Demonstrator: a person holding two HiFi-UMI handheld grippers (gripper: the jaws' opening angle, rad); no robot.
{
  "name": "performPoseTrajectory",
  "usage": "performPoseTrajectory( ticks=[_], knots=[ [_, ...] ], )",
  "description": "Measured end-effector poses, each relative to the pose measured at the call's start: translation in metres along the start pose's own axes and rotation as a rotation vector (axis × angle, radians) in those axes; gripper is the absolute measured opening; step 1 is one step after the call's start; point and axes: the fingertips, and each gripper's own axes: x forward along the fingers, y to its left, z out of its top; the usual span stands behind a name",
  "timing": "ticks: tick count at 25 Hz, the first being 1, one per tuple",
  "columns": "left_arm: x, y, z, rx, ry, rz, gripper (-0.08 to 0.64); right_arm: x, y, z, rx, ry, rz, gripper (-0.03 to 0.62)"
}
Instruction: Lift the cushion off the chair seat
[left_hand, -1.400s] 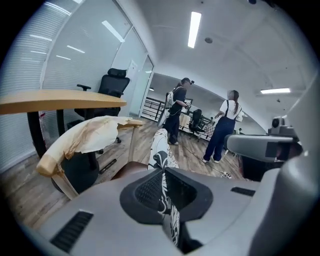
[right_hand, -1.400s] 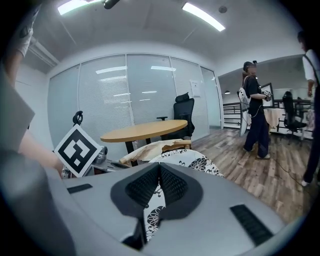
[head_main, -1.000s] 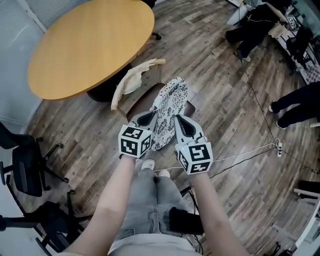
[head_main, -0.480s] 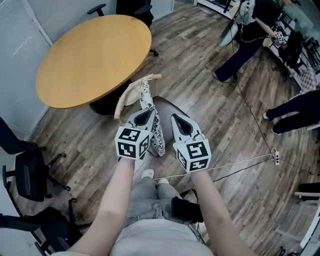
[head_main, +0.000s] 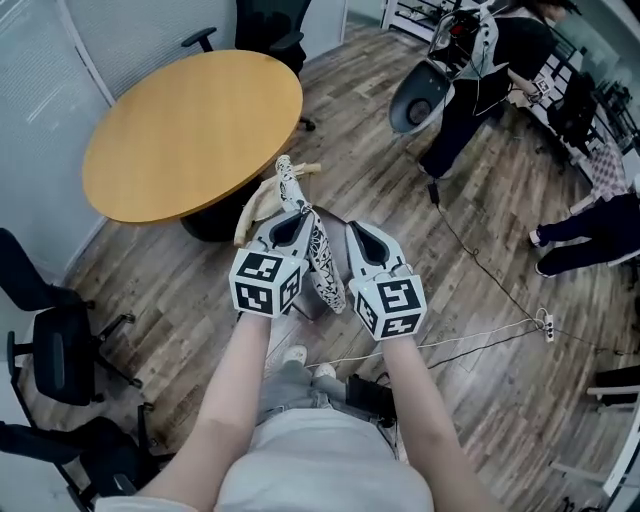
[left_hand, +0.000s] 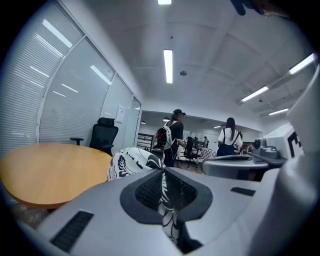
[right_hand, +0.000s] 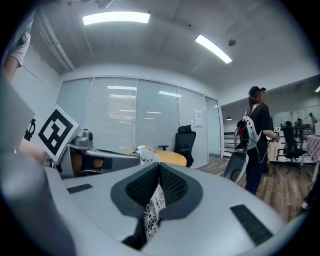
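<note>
Wood-plank floor (head_main: 180, 290) spreads under cushion (head_main: 325, 265), beside round tan table (head_main: 190, 125).

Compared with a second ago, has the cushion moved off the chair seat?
Yes. The cushion lay flat across the chair then; now it hangs edge-on, raised up from it, pinched in the left gripper and right gripper.

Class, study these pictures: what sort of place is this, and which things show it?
Probably an office meeting room: a round wooden table, a black office chair on castors, and glass partition walls with blinds.
</note>
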Motion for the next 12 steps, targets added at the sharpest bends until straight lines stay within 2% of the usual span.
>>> performPoseTrajectory(
  ticks=[12],
  knots=[
    [-0.022,-0.017,0.056,0.083,-0.084,-0.035,0.012,-0.016,0.001,0.056,0.027,-0.094,-0.049,0.026]
  ],
)
